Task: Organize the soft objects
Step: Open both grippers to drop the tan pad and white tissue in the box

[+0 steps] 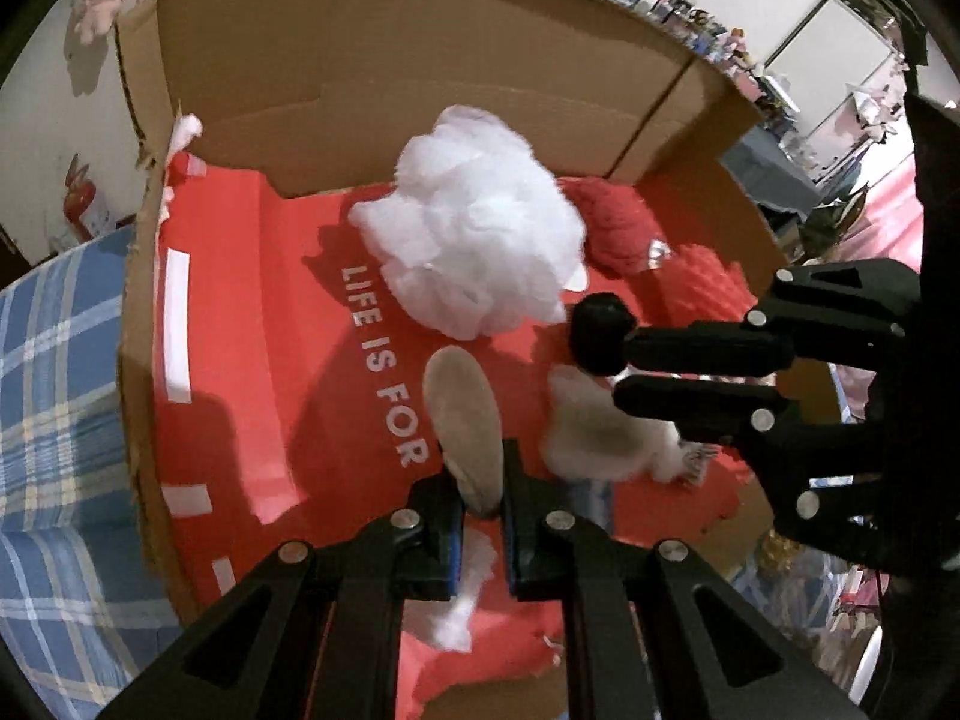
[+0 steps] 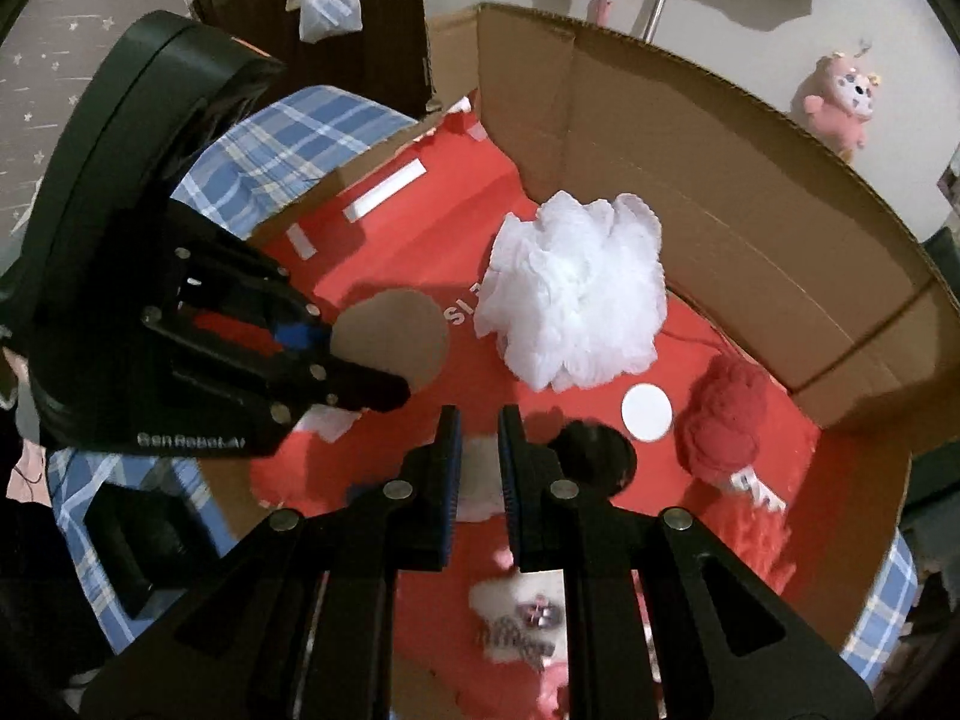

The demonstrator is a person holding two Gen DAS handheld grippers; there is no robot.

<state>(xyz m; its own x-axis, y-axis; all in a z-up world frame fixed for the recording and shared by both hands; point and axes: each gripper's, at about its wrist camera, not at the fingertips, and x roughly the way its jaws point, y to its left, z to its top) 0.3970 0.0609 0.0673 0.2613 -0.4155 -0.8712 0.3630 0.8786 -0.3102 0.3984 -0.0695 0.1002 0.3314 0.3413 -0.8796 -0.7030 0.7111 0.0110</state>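
A cardboard box with a red lining holds soft things: a white mesh puff, a red fluffy ball and a white fluffy piece. My left gripper is shut on a round tan pad and holds it edge-on above the lining; in the right wrist view the pad shows as a disc. My right gripper is slightly open over the white fluffy piece, with nothing gripped. It also shows in the left wrist view. The puff and red ball lie beyond.
The box stands on a blue plaid cloth. A small white disc and a black round thing lie on the lining. The tall box walls rise at the back and right. Pink plush toys hang on the wall.
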